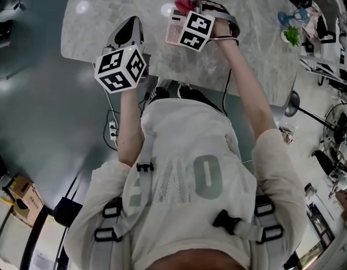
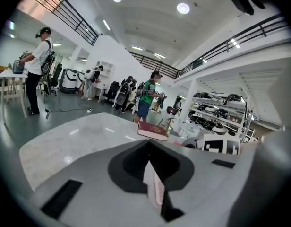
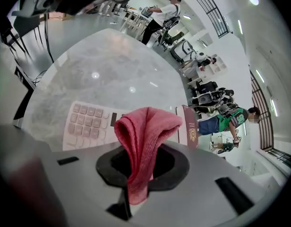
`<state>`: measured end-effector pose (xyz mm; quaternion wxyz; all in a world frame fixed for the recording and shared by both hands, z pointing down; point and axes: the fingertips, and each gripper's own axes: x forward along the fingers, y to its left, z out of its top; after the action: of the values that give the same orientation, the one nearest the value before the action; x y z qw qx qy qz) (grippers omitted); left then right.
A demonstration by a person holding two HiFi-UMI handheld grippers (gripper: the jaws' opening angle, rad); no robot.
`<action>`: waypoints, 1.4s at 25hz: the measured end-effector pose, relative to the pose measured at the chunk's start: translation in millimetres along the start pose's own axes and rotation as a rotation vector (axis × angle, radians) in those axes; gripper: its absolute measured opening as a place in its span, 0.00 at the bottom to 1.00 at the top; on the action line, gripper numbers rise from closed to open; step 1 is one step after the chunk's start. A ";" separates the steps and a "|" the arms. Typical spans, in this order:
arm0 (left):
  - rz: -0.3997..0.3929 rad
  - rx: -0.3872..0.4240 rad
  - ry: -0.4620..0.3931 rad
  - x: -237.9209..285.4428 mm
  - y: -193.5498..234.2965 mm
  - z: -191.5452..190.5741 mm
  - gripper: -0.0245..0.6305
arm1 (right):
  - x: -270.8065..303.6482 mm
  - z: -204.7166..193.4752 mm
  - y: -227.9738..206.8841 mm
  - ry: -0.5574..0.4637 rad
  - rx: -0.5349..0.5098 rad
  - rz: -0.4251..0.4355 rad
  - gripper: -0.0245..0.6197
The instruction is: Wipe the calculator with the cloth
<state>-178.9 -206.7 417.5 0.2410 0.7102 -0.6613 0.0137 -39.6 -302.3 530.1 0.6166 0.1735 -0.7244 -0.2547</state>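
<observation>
A white calculator lies on the marble table near its front edge. My right gripper hovers just above it, shut on a folded red cloth that stands up out of the jaws. My left gripper is raised over the table's left part, apart from the calculator, jaws shut with nothing between them. It points almost level across the table.
A dark red booklet lies beside the calculator, on its far side. Blue and green small items stand at the table's right end. A power strip and cables lie on the floor below. People stand far off in the hall.
</observation>
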 end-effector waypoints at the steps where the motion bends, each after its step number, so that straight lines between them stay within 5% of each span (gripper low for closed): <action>1: 0.004 0.004 -0.016 -3.6 1.9 4.6 0.07 | 2.8 0.7 2.1 0.004 -0.005 0.007 0.12; 8: 0.038 0.005 -0.060 -21.2 17.7 18.4 0.07 | 19.1 8.7 16.7 0.025 -0.020 0.042 0.12; 17: 0.074 0.012 -0.020 -26.3 25.7 -2.2 0.07 | 28.8 10.8 26.7 0.069 -0.020 0.005 0.12; 24: 0.101 -0.006 -0.020 -31.2 31.9 -6.1 0.07 | 28.4 14.3 53.3 0.056 -0.035 0.060 0.12; 35: 0.081 0.002 -0.033 -33.0 26.3 0.7 0.07 | 9.6 28.2 93.6 0.025 -0.095 0.100 0.12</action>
<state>-208.1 -176.4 414.3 0.2286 0.6831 -0.6935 0.0122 -63.1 -227.6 589.3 0.6450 0.1107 -0.7116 -0.2555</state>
